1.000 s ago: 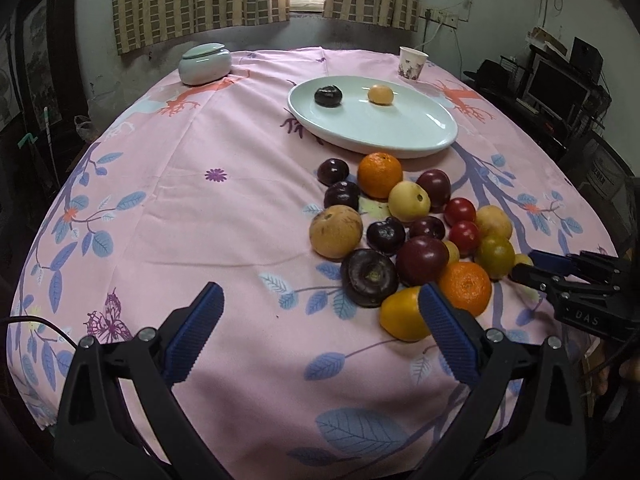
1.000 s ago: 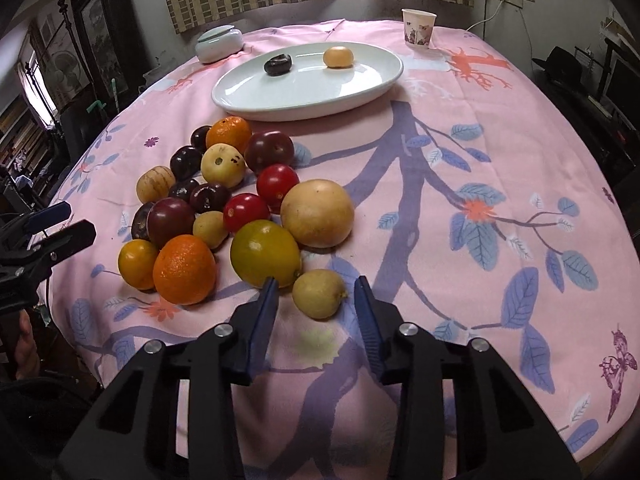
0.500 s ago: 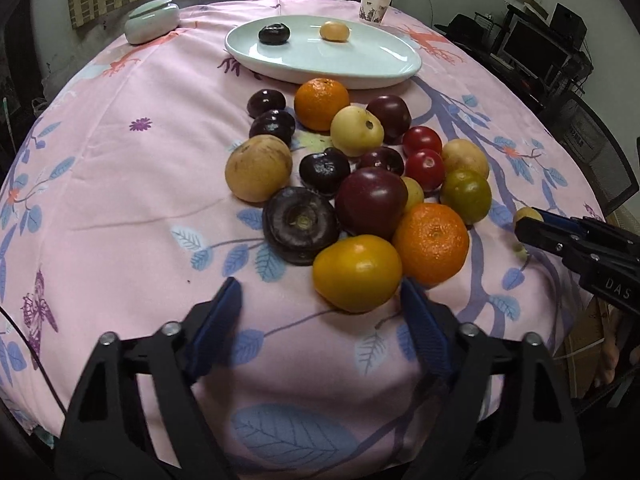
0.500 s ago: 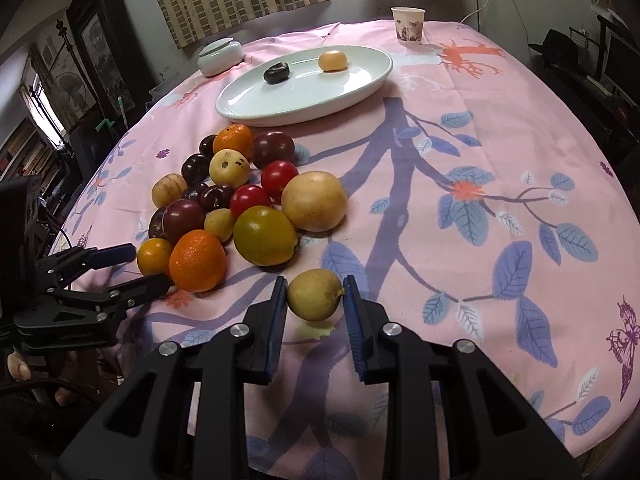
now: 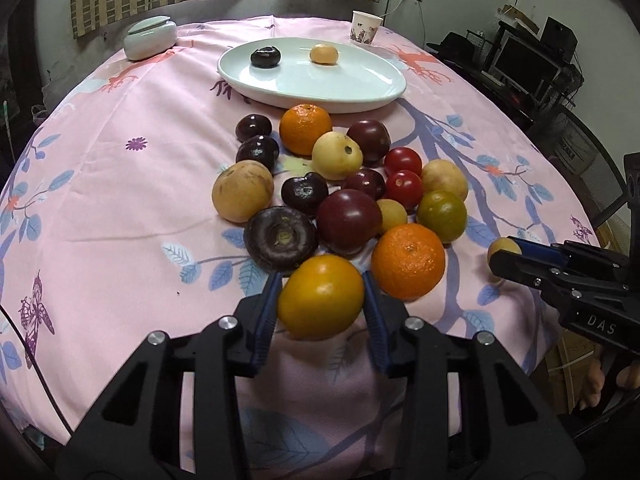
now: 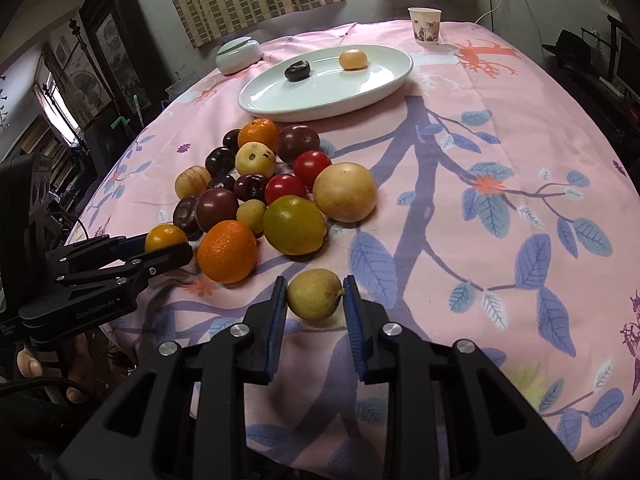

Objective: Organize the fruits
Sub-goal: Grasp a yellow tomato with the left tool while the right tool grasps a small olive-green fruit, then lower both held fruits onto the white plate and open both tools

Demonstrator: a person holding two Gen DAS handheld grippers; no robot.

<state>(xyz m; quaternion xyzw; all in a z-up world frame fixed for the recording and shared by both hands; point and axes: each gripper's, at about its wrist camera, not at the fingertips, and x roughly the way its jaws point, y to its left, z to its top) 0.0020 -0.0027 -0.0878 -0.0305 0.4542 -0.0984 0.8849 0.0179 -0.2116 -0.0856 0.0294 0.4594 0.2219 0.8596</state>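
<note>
Between the left gripper's [image 5: 321, 306] blue pads: yellow-orange fruit [image 5: 321, 296], clamped on both sides.
Right gripper [image 6: 316, 300]: closed on small yellow-green fruit [image 6: 315, 294], apart from the pile.
Ahead of both: fruit pile [image 5: 344, 184], then white plate [image 5: 360, 80] holding a dark fruit [image 5: 265, 57] and a yellow one [image 5: 324, 54].
Writing: "DAS" on the right tool's side [image 5: 600, 326]; other lettering unreadable.

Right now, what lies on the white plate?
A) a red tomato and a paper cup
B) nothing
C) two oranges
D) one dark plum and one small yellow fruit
D: the white plate holds only a dark plum and a small yellow fruit.
</note>
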